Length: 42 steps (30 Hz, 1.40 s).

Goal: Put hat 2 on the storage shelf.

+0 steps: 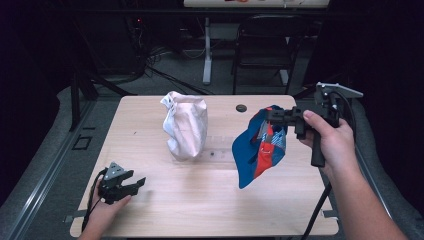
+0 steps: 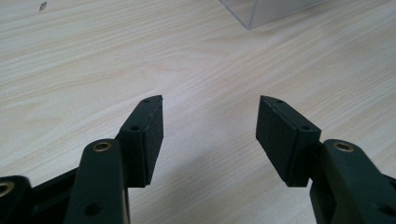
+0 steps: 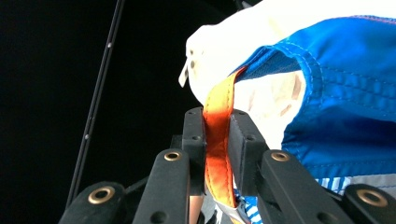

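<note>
We clamp our right gripper [image 1: 274, 116] on the orange strap [image 3: 217, 140] of the blue bag [image 1: 260, 146], hanging clear of the table [image 1: 210, 200]. Our left gripper [image 1: 131, 185], at seven o'clock from the white bag [image 1: 186, 125], rests with jaws apart and empty.

counter [image 1: 210, 200]: pale wood | centre: white crumpled bag [image 1: 186, 125], clear box [image 1: 220, 147] beside | far edge: dark grommet [image 1: 241, 108]
</note>
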Each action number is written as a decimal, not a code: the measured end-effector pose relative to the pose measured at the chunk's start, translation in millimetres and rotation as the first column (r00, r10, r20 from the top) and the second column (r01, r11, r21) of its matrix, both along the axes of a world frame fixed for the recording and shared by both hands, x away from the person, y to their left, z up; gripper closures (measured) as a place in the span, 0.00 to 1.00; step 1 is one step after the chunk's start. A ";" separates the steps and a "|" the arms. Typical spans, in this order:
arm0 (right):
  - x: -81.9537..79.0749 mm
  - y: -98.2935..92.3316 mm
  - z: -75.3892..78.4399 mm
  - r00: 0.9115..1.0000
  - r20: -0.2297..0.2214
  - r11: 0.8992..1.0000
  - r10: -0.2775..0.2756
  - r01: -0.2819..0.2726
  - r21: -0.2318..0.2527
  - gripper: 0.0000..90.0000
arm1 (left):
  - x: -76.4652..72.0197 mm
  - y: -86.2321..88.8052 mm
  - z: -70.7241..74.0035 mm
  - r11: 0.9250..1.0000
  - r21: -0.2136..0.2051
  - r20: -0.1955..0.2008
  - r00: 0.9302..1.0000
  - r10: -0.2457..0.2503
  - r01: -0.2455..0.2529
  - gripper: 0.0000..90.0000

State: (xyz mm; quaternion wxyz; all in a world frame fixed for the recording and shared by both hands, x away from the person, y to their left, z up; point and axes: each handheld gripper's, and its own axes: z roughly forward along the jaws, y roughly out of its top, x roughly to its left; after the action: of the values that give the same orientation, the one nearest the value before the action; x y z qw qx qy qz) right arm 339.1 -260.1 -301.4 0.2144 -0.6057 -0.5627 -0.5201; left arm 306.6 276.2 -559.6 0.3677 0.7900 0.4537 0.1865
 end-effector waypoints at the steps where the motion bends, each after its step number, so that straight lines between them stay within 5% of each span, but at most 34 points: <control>1: 1.7 -0.4 3.1 1.000 0.003 1.000 -0.007 0.007 -0.002 0.87 | 0.0 -0.1 0.1 1.000 0.001 0.001 1.000 0.000 0.000 0.47; 15: 32.0 -0.7 22.3 0.995 0.010 0.995 -0.101 0.101 -0.020 0.87 | 2.0 1.5 -0.8 1.000 0.003 -0.005 1.000 -0.001 0.001 0.47; 30: 72.5 17.1 5.1 0.989 -0.038 0.987 -0.143 0.140 -0.072 0.87 | 3.1 3.1 -0.7 1.000 0.000 -0.009 1.000 -0.001 0.001 0.47; 42: 85.3 28.6 -4.6 0.986 -0.045 0.980 -0.162 0.155 -0.125 0.87 | 3.0 1.9 -0.7 1.000 -0.002 -0.009 1.000 -0.004 0.004 0.47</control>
State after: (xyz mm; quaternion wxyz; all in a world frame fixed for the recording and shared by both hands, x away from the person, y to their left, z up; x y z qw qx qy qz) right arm 424.4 -231.5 -306.0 0.1506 -0.6747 -0.5368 -0.4836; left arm 309.6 278.0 -560.4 0.3669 0.7912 0.4542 0.1818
